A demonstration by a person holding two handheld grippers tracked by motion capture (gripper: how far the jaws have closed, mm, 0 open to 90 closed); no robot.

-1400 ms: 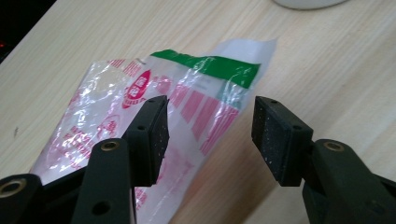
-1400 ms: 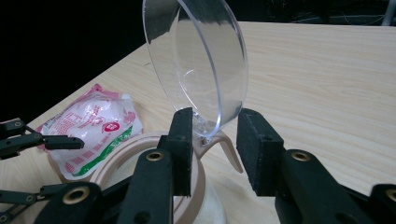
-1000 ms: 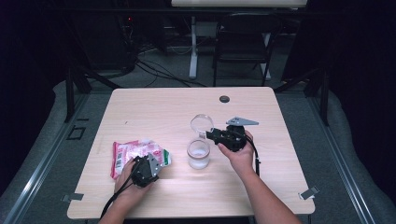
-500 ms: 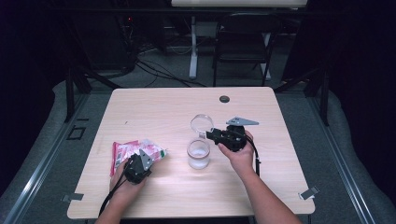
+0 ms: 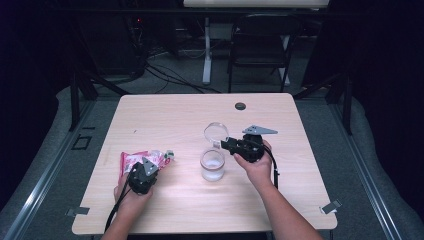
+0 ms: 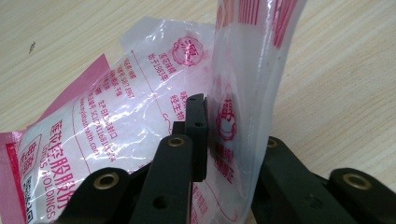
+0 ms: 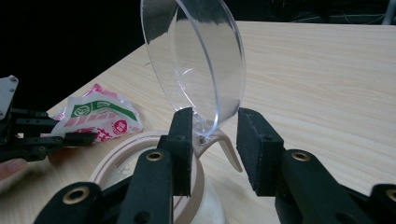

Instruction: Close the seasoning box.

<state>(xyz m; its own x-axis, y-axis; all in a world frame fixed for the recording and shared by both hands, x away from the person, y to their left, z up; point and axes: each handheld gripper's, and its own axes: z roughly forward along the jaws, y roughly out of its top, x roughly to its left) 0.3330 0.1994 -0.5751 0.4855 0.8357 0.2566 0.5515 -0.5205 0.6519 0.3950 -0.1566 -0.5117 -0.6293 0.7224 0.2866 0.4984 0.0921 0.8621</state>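
A pink and white plastic packet [image 5: 131, 161] lies at the table's front left. My left gripper [image 5: 149, 169] is over its right end. Its jaws have just been closing and now pinch an upturned fold of the packet [image 6: 116, 107] between the pads [image 6: 198, 135]. A clear jar [image 5: 212, 167] with white contents stands mid-table. Its hinged clear lid [image 5: 216, 132] stands upright, and my right gripper [image 5: 226, 145] is shut on the lid [image 7: 196, 60] near the hinge, above the jar's tan rim [image 7: 116, 158]. The packet [image 7: 98, 116] and the left gripper [image 7: 28, 135] appear beyond it.
A small black round disc [image 5: 240, 106] sits near the far edge of the wooden table [image 5: 175, 115]. A chair [image 5: 260, 50] and cables stand on the floor behind. Bare tabletop stretches across the back and the front right.
My left gripper has shifted left onto the packet and its jaws have closed on a raised fold. The right gripper, jar and lid have stayed put.
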